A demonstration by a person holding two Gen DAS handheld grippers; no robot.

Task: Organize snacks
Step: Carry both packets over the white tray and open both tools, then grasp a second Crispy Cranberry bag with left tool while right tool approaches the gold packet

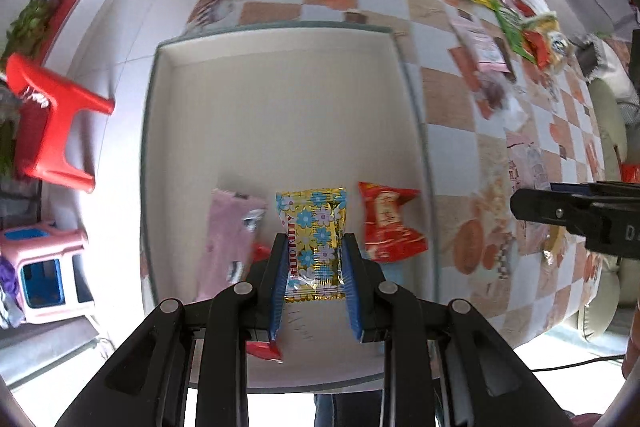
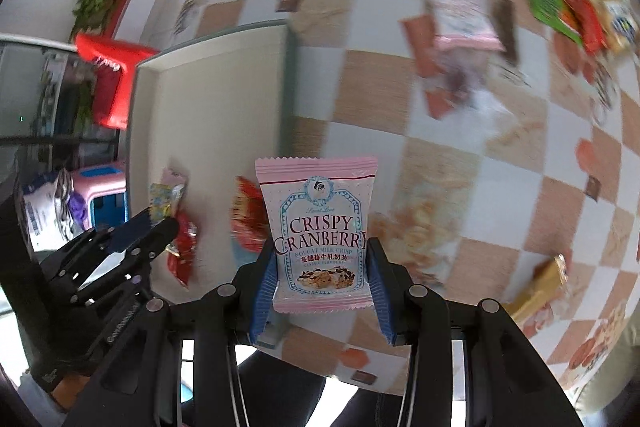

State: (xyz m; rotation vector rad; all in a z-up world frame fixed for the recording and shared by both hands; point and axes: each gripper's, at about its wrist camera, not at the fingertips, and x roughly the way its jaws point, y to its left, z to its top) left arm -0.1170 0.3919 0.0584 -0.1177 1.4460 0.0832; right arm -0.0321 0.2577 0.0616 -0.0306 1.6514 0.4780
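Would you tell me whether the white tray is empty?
Not empty: the tray already holds a pink packet and a red packet.

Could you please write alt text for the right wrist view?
The right gripper holds a pink cranberry snack packet above a checkered tablecloth, beside a shallow box with a few snacks inside.

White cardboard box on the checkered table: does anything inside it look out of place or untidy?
Slightly untidy only. In the white cardboard box, the pink flat packet and the red shiny packet lie tilted at different angles near its front edge, not in a row. The left gripper holds the gold flowered packet over them. No damage shows.
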